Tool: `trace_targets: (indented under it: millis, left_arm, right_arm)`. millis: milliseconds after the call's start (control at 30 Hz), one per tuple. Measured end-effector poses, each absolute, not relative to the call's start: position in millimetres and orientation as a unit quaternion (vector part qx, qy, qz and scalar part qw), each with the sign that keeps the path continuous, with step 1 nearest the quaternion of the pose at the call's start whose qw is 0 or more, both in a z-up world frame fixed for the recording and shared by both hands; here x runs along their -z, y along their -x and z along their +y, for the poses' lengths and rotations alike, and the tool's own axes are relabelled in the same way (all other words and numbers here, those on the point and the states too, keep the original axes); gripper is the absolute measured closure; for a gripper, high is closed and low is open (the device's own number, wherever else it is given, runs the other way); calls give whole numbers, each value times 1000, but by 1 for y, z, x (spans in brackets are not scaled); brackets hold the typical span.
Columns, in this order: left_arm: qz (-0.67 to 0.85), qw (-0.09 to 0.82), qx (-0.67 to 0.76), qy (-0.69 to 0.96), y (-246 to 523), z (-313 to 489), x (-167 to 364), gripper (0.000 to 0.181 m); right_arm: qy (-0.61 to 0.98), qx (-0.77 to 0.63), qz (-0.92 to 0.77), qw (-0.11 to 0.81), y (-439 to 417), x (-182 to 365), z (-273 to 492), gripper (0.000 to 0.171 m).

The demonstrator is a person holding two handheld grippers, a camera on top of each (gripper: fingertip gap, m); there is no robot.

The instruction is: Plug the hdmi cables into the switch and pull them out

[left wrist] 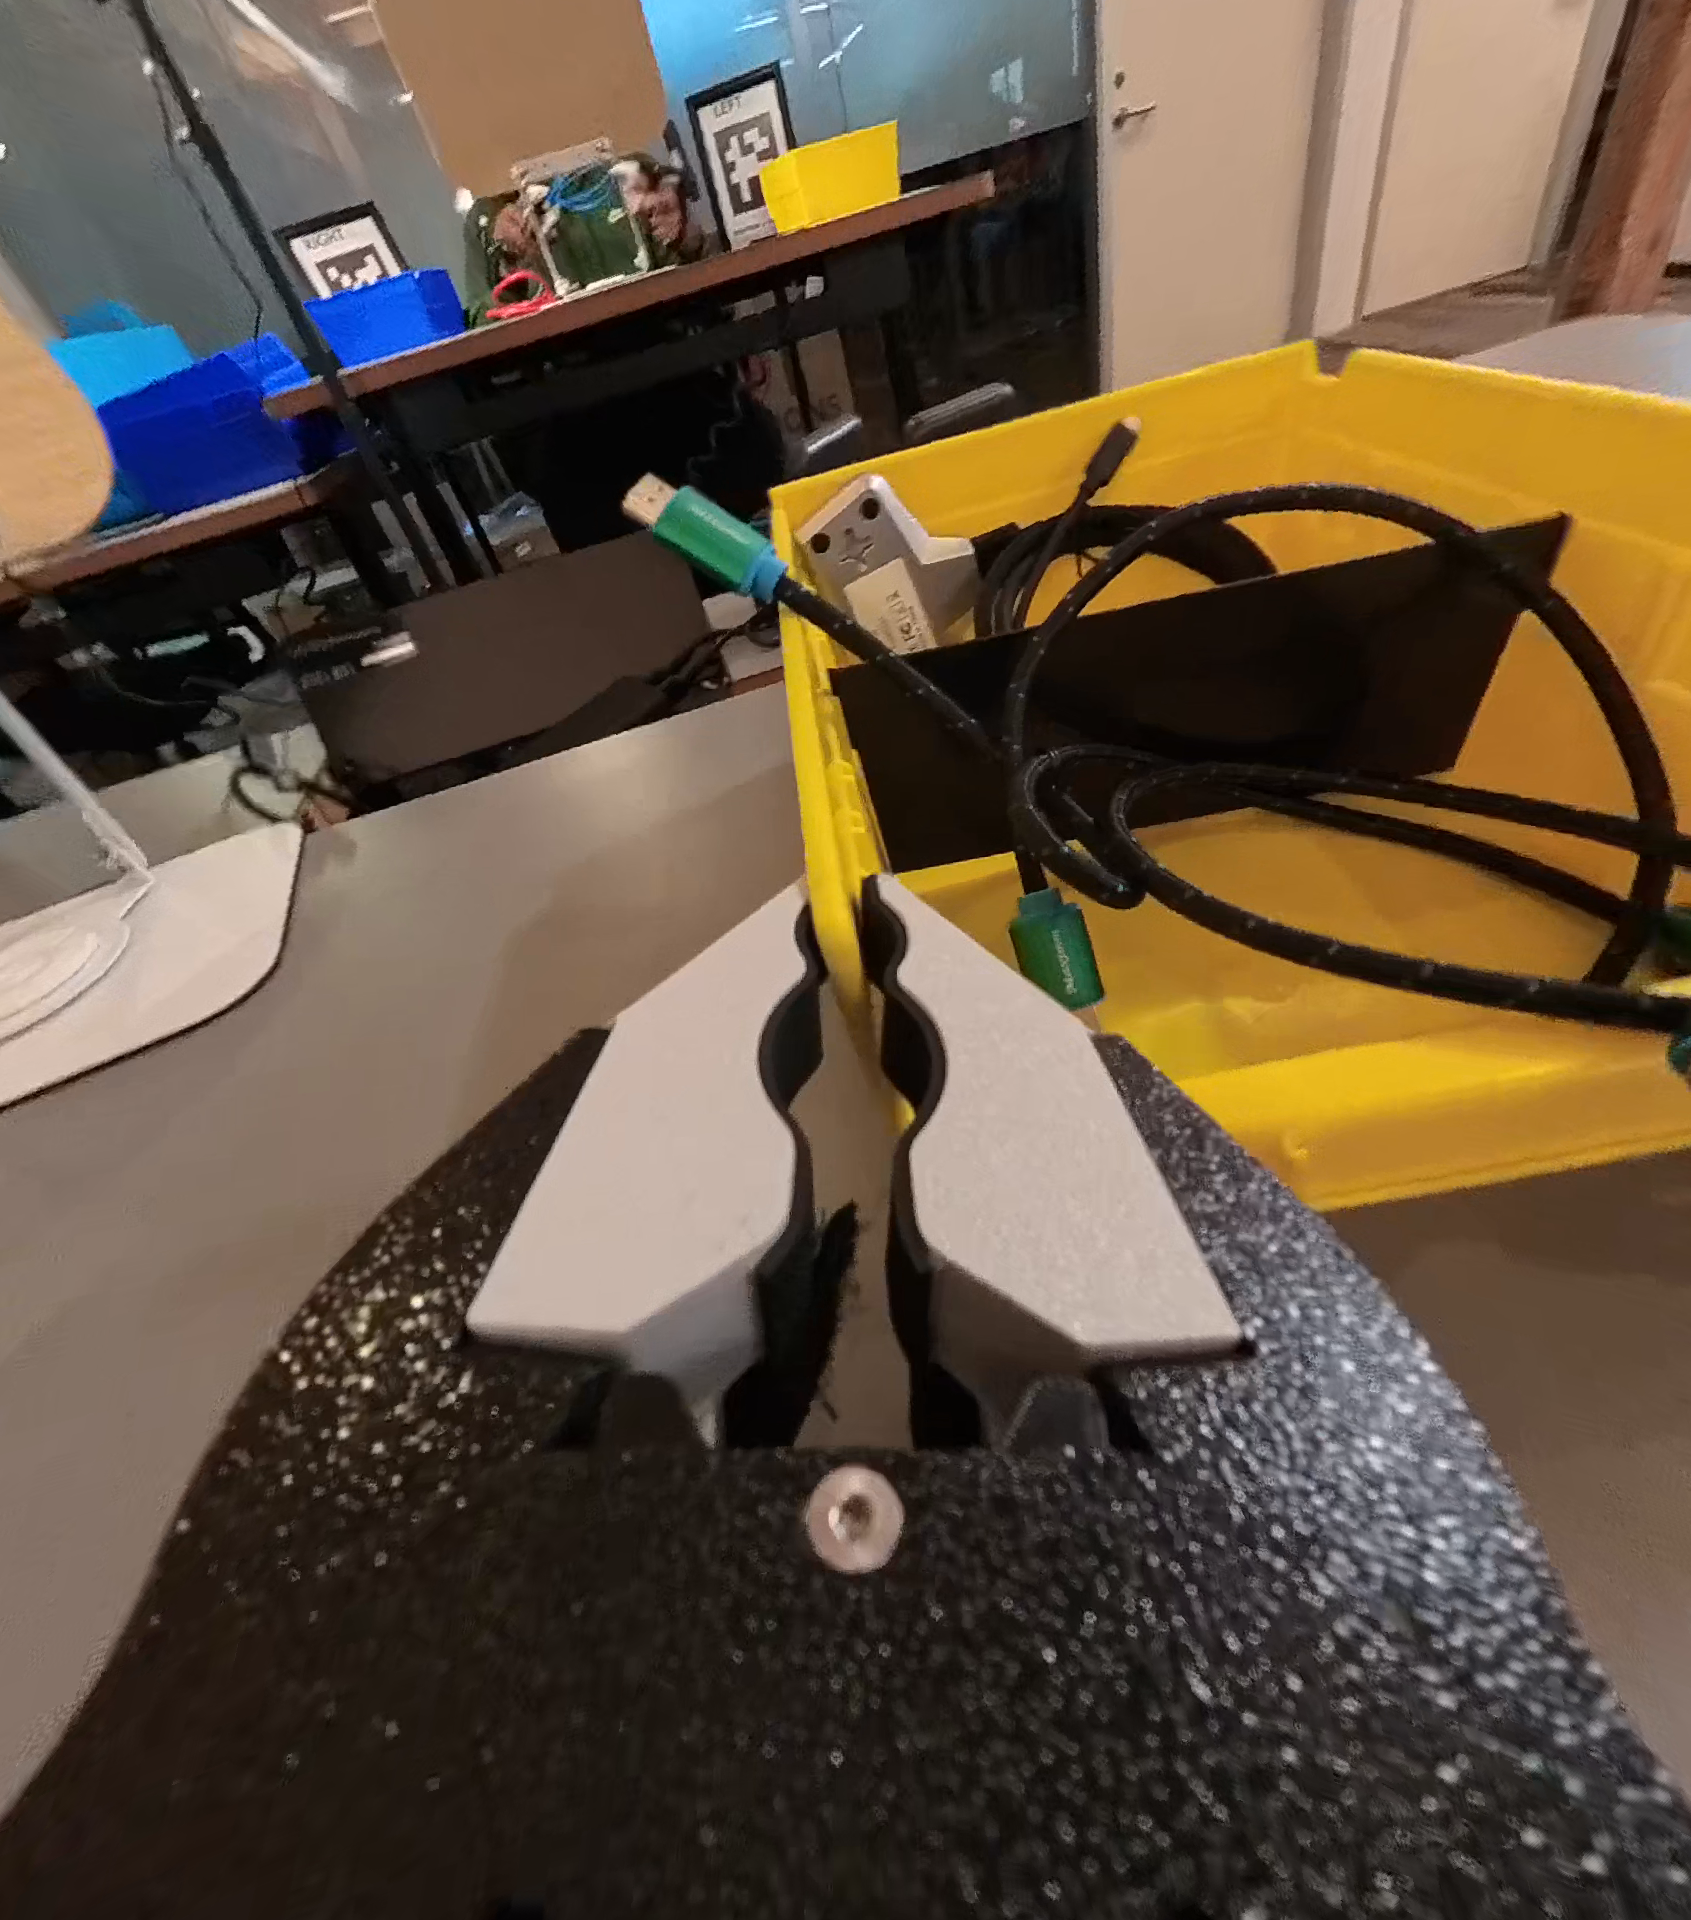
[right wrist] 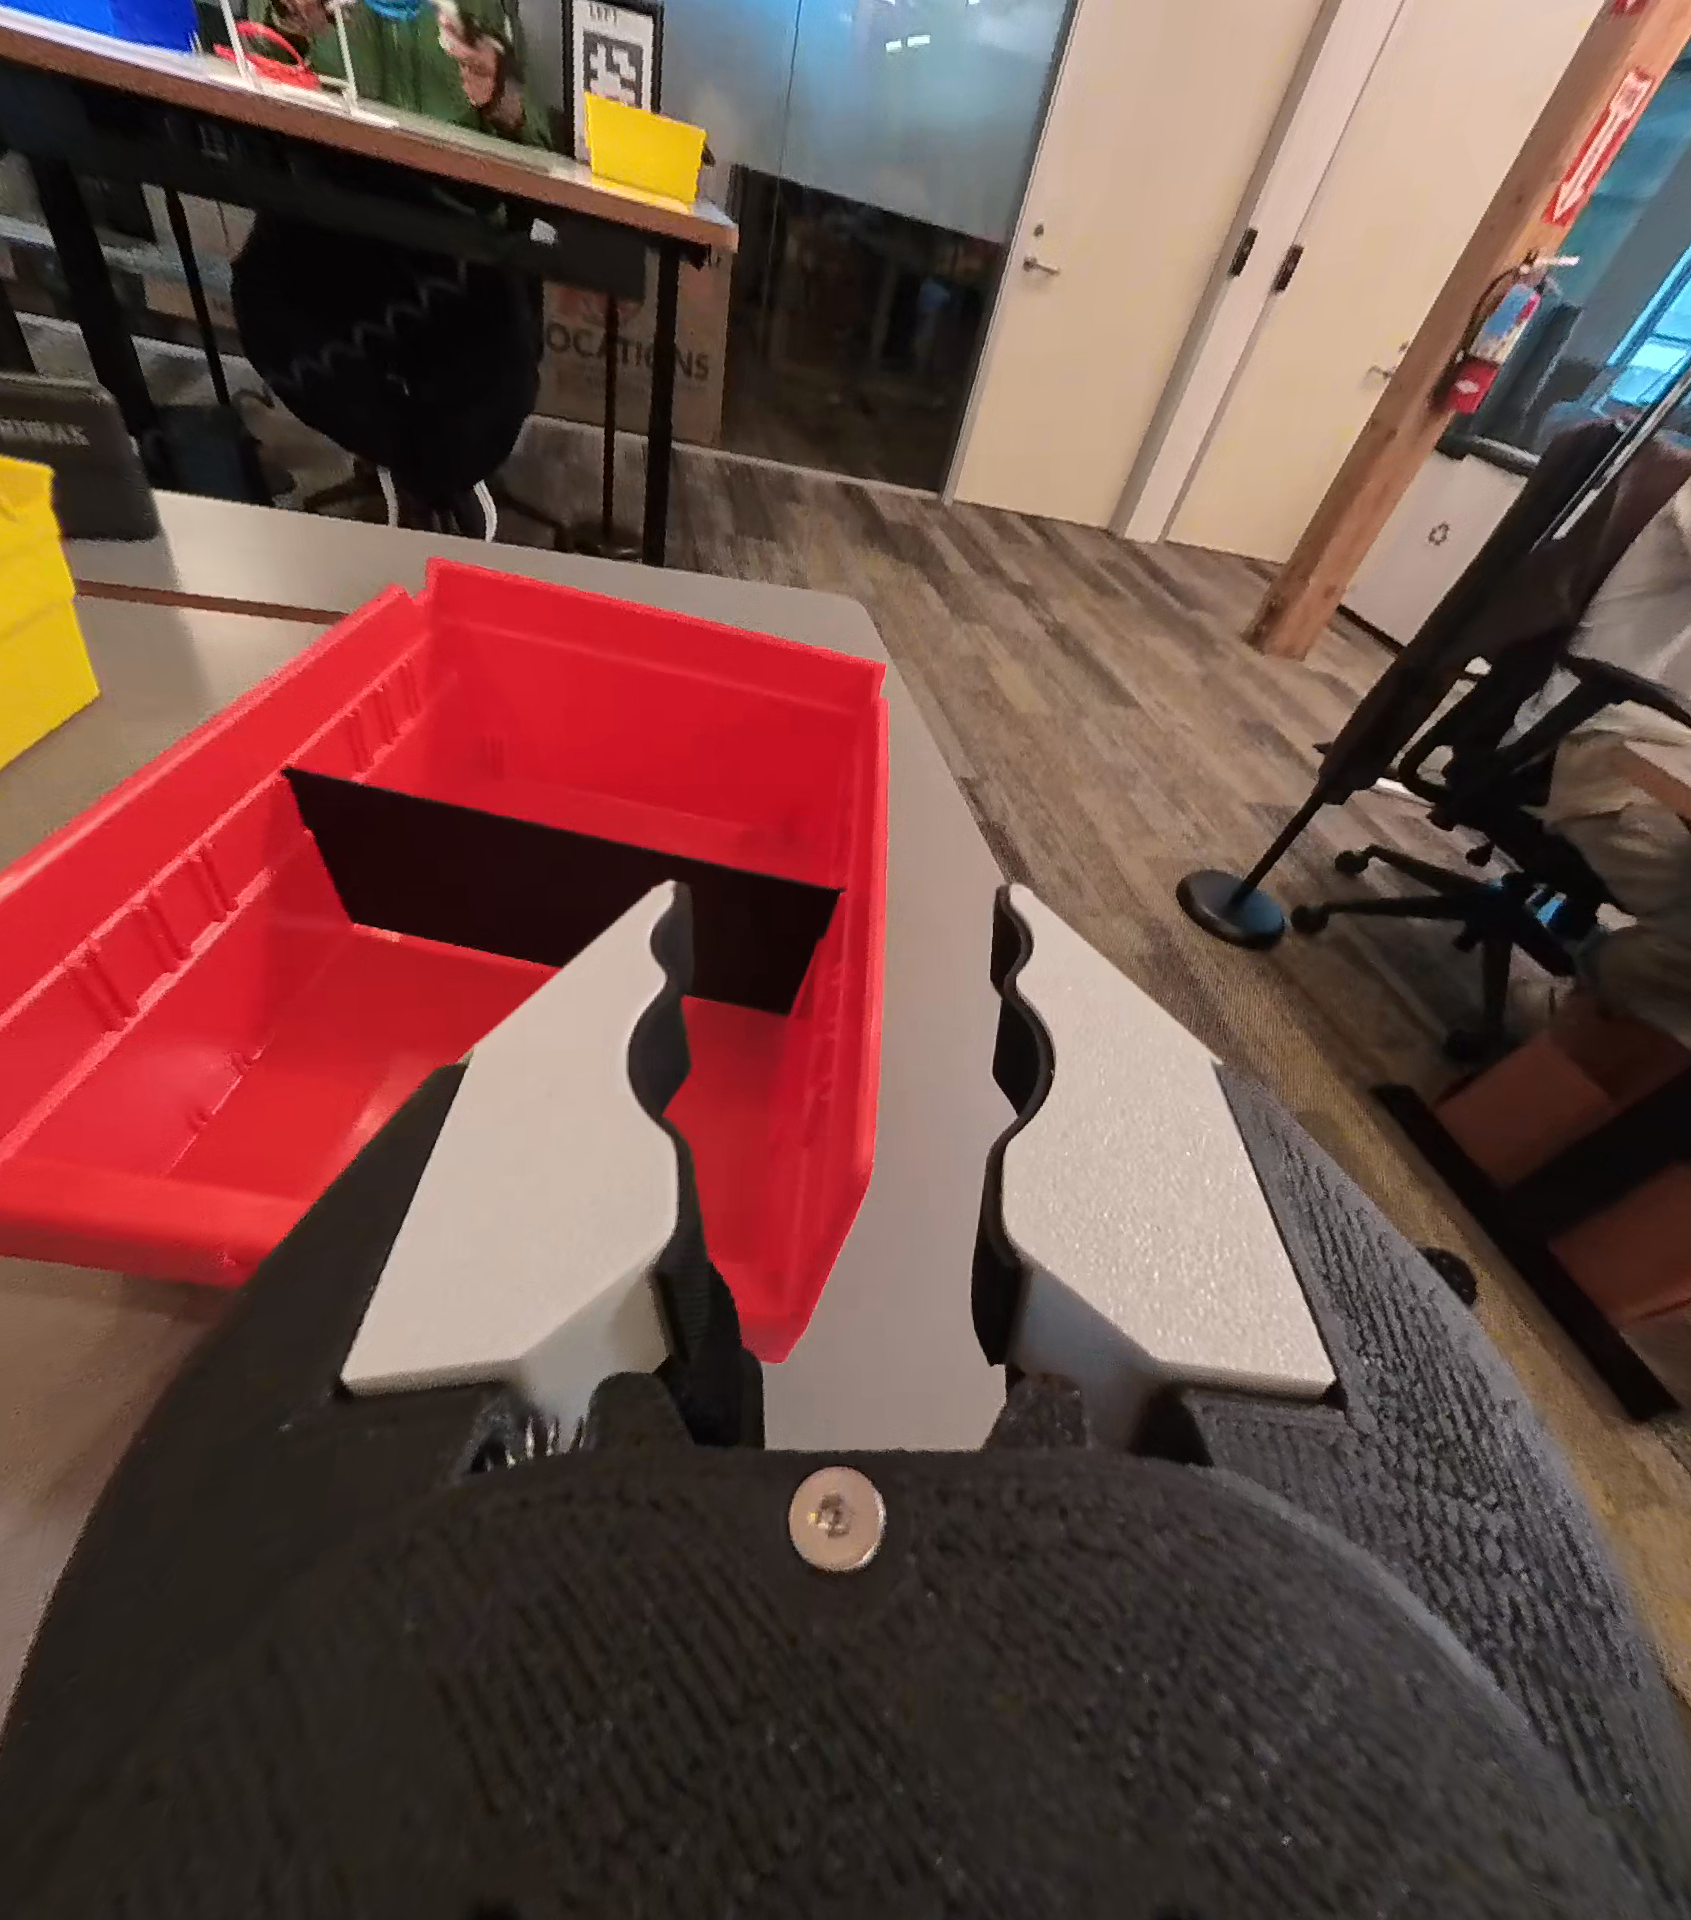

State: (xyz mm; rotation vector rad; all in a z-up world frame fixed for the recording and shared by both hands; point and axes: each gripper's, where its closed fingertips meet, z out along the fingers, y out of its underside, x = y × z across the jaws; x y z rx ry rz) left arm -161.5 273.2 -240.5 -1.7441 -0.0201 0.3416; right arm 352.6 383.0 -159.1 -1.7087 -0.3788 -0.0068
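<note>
The grey table [left wrist: 467, 935] runs wide and bare to the left of the left gripper [left wrist: 839, 904], while just ahead and to its right the yellow bin [left wrist: 1392, 1122] sits near-filled; the bin's near left corner stands right between the fingertips. That gripper is almost clenched, a thin slit between its fingers, holding nothing. One black divider [left wrist: 1236, 675] splits the bin in two compartments. In the near one lies a tangle of black braided hdmi cables [left wrist: 1443, 831]; I count four green plugs, one poking up over the bin's left wall [left wrist: 706, 530], one hanging just beyond the right fingertip [left wrist: 1057, 951], the rest at the far right, blurred. Behind the divider rests the silver switch [left wrist: 882, 561], tilted.

The right gripper [right wrist: 839, 909] is released, fingers wide apart and empty. To its left, one red bin [right wrist: 145, 966] with one black divider [right wrist: 529, 883] has two bare compartments. The table's right edge drops away just beyond the right finger.
</note>
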Motion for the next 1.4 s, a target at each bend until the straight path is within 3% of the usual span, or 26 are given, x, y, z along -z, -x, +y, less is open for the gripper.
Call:
trace_targets:
  millis: [200, 633, 1033, 1067, 1100, 1167, 1300, 1400]
  left_arm:
    - [-80, 639, -109, 757, 196, 229, 235, 181]
    - [-154, 637, -187, 731, 296, 84, 234, 181]
    - [-223, 643, -157, 716, 335, 49, 235, 179]
    - [-229, 646, -164, 709, 337, 47, 233, 169]
    - [-244, 659, -186, 687, 341, 41, 224, 144]
    - [-257, 683, -239, 640, 345, 24, 200, 124]
    - [-205, 726, -292, 588, 323, 16, 148, 126]
    - [-118, 711, -298, 626, 298, 55, 125, 132]
  right_arm:
    - [726, 52, -187, 660, -352, 139, 373, 119]
    - [695, 13, -233, 680, -316, 122, 359, 120]
    - [640, -87, -286, 708, -247, 92, 326, 120]
    - [632, -100, -293, 711, -238, 90, 322, 119]
    - [623, -115, -299, 714, -229, 88, 318, 119]
    - [603, -147, -309, 721, -209, 85, 310, 118]
    - [553, -231, -314, 736, -156, 86, 294, 118]
    - [530, -284, -318, 734, -108, 112, 287, 117]
